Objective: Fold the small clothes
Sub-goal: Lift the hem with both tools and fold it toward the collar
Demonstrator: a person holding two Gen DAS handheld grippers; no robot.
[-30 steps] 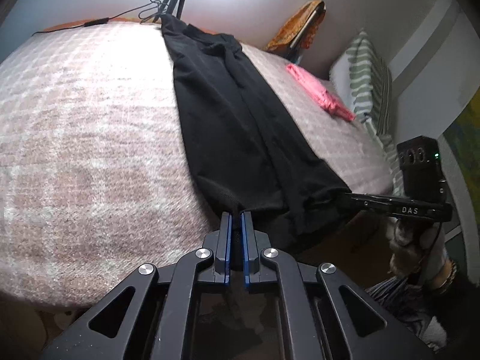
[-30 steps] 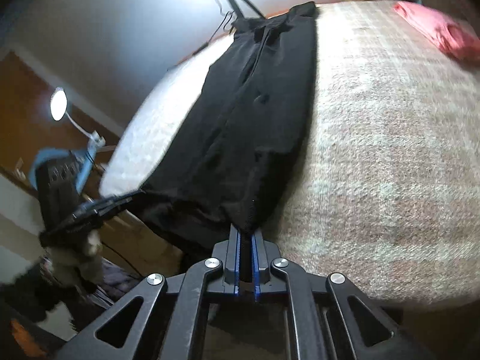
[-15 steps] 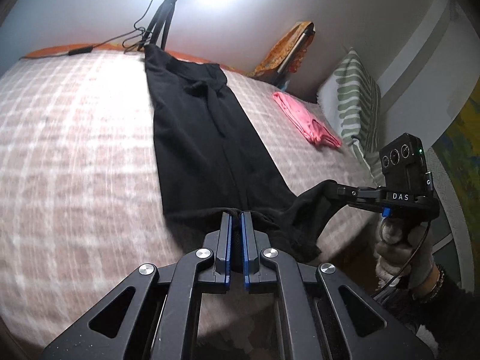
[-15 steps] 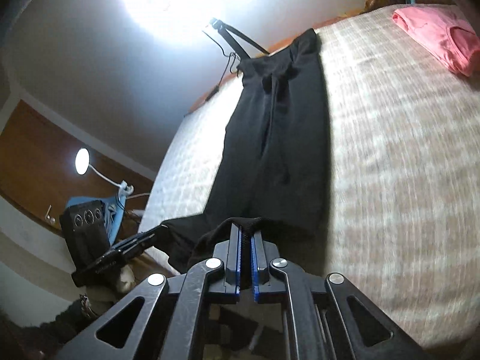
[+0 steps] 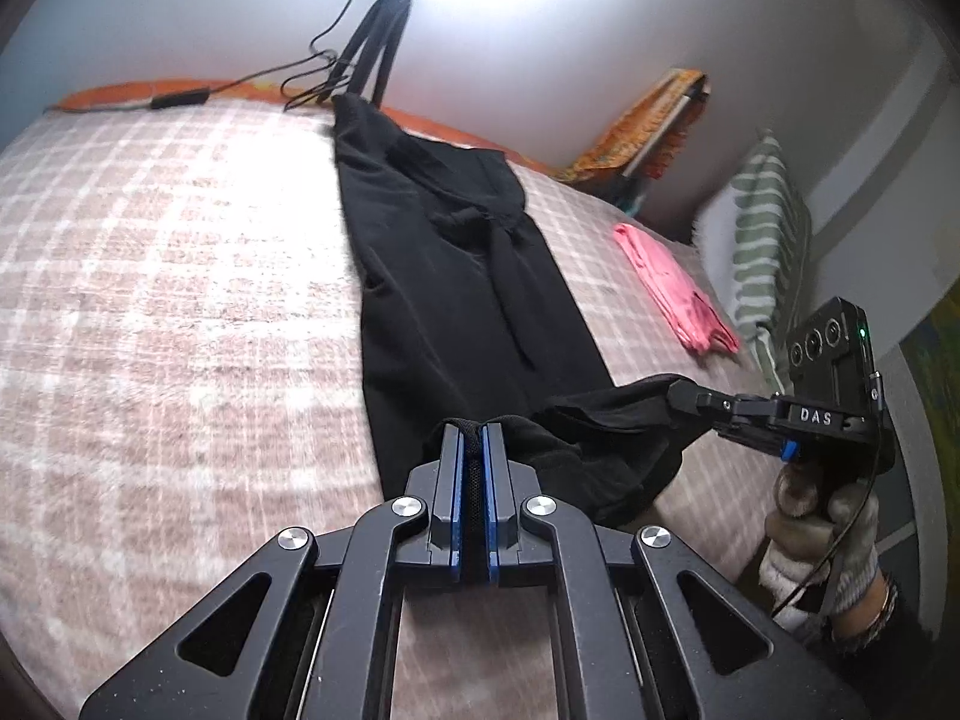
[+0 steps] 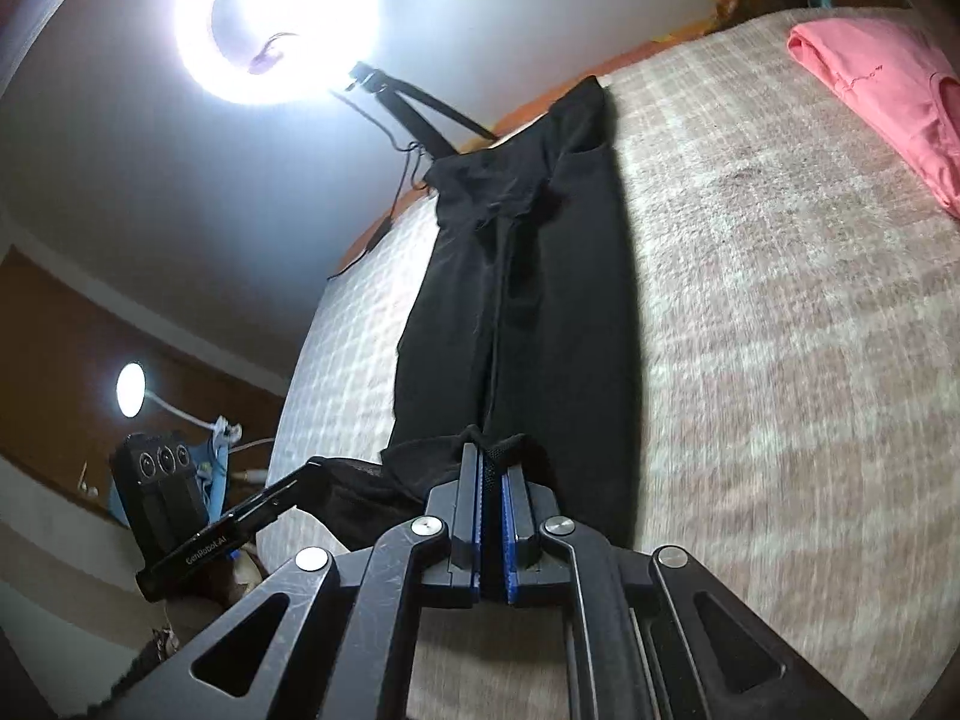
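Long black trousers point(image 5: 456, 276) lie stretched lengthwise on the pink checked bed cover point(image 5: 180, 300), waist at the far end. My left gripper point(image 5: 472, 429) is shut on one corner of the near hem. My right gripper point(image 6: 493, 450) is shut on the other hem corner; it also shows in the left wrist view point(image 5: 678, 393). The hem is lifted off the bed and carried over the legs, and the cloth point(image 5: 600, 432) sags between the two grippers. The trousers also show in the right wrist view point(image 6: 540, 276), and the left gripper point(image 6: 312, 471) shows at its lower left.
A folded pink garment point(image 5: 672, 288) lies on the bed to the right, also in the right wrist view point(image 6: 882, 90). A striped pillow point(image 5: 768, 240) stands at the right edge. A tripod point(image 5: 384, 24) with cables stands behind the bed under a bright lamp point(image 6: 276, 18).
Both grippers have lifted the hem from the bed's near edge and carried it forward over the trouser legs. The cloth now folds back on itself.
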